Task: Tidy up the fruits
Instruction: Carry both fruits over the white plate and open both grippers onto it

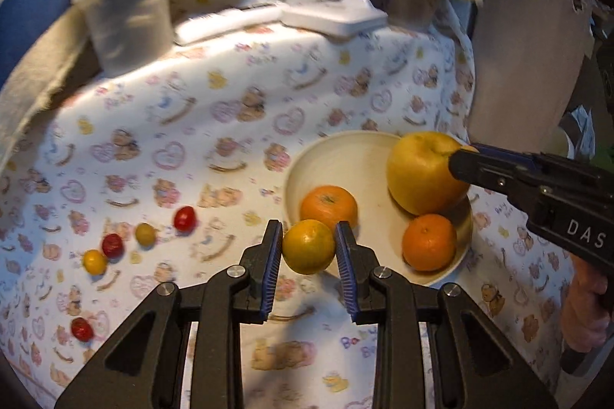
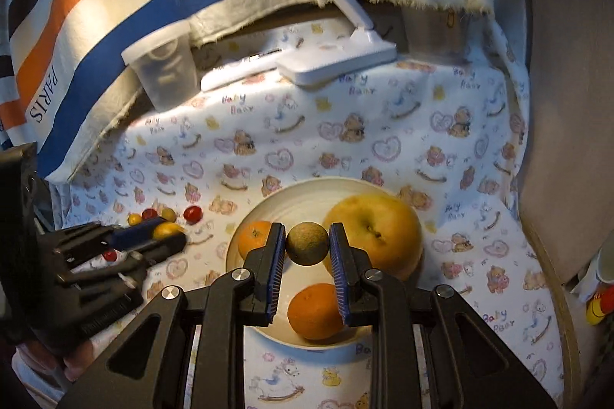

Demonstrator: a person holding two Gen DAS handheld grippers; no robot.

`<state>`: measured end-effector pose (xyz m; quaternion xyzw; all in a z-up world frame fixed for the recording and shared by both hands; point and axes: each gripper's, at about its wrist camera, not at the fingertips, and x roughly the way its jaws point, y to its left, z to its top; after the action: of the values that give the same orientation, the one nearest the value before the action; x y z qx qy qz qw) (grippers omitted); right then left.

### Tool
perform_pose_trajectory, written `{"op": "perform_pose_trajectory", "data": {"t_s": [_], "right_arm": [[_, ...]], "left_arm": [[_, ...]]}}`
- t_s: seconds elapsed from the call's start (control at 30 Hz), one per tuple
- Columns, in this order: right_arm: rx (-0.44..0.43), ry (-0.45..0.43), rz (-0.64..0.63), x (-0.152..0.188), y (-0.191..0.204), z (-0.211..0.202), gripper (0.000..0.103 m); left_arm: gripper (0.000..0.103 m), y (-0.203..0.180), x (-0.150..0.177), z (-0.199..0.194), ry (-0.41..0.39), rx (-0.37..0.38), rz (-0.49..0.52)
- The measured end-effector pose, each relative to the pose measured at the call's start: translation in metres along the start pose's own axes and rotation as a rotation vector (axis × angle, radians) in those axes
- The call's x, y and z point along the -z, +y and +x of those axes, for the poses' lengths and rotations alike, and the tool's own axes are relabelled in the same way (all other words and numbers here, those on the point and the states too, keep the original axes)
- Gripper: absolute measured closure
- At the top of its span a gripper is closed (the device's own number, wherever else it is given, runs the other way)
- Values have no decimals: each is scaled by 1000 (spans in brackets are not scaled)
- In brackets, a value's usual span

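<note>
Fruits: two oranges and one yellow apple in cream bowl. Left gripper clamps a yellow-orange citrus at the bowl's near rim; right gripper clamps a brown-green round fruit above the bowl. Cherry tomatoes loose on bear-print cloth.

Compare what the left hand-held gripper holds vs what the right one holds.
The left hand-held gripper holds a yellow-orange citrus; the right hand-held gripper holds a dull brownish-green round fruit. The citrus looks glossy, the brownish fruit matte and rough. The citrus sits at the bowl's near edge; the brownish fruit hangs over the bowl's inside. Both are round, small and pinched between blue pads.
</note>
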<state>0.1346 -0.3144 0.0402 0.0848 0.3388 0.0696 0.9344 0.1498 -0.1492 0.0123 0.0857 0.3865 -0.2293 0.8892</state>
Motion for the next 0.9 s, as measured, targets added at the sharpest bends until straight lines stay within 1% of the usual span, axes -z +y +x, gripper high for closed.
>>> {"op": "perform_pose_trajectory", "data": {"t_s": [0.1, 0.2, 0.23, 0.37, 0.43, 0.47, 0.6, 0.8, 0.9], "right_arm": [[-27, 36, 14, 4, -4, 6, 79], [-21, 64, 15, 6, -3, 13, 79], [-19, 79, 12, 7, -3, 16, 79], [-3, 139, 20, 11, -5, 25, 79], [35, 150, 25, 12, -6, 28, 79], [38, 154, 24, 13, -6, 29, 79], [15, 184, 41, 15, -9, 34, 79], [20, 202, 30, 17, -6, 39, 79], [21, 199, 34, 17, -6, 40, 79]], "left_arm": [[76, -5, 2, 12, 12, 33, -15], [76, -6, 5, 21, 15, 80, -33], [76, -7, 6, 24, 23, 84, -26], [76, -11, 11, 28, 32, 70, -5], [76, -11, 12, 29, 31, 69, -5], [76, -11, 11, 30, 31, 70, -4], [76, -9, 13, 29, 15, 75, -2], [75, -6, 13, 32, 15, 104, -18], [75, -6, 14, 33, 19, 90, -33]]}}
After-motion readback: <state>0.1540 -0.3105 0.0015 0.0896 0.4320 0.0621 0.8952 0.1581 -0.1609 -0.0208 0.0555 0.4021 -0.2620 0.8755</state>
